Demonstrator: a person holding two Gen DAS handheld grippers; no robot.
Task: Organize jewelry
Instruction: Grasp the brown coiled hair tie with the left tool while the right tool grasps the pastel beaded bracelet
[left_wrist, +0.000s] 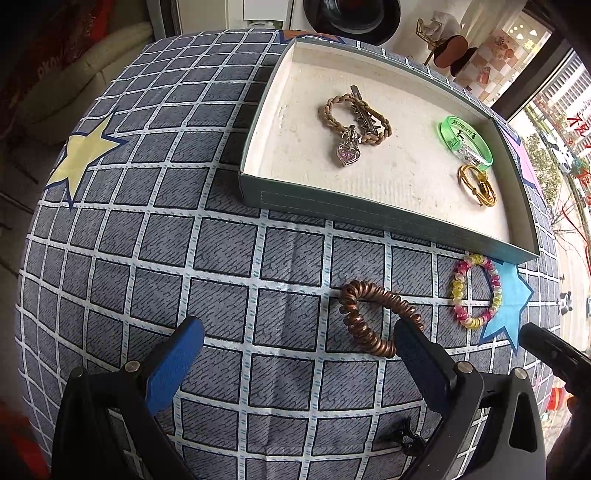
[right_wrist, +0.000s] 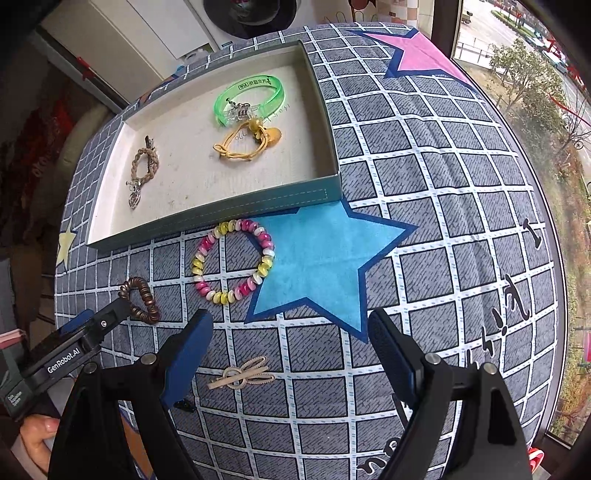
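Note:
A shallow green box (left_wrist: 369, 214) (right_wrist: 221, 214) holds a braided brown bracelet with a heart charm (left_wrist: 354, 122) (right_wrist: 144, 166), a green bangle (left_wrist: 465, 142) (right_wrist: 251, 98) and a gold cord bracelet (left_wrist: 478, 184) (right_wrist: 243, 142). On the cloth lie a copper coil hair tie (left_wrist: 373, 321) (right_wrist: 142, 299), a pink-yellow bead bracelet (left_wrist: 476, 291) (right_wrist: 232, 262), a beige hair clip (right_wrist: 243, 374) and a small black clip (left_wrist: 406, 437). My left gripper (left_wrist: 299, 354) is open, its right finger beside the coil tie. My right gripper (right_wrist: 291, 350) is open above the beige clip.
The table is covered with a grey checked cloth with a blue star (right_wrist: 325, 266), a yellow star (left_wrist: 81, 155) and a pink star (right_wrist: 421, 51). A window lies to the right. The right gripper's body (left_wrist: 554, 354) shows in the left view.

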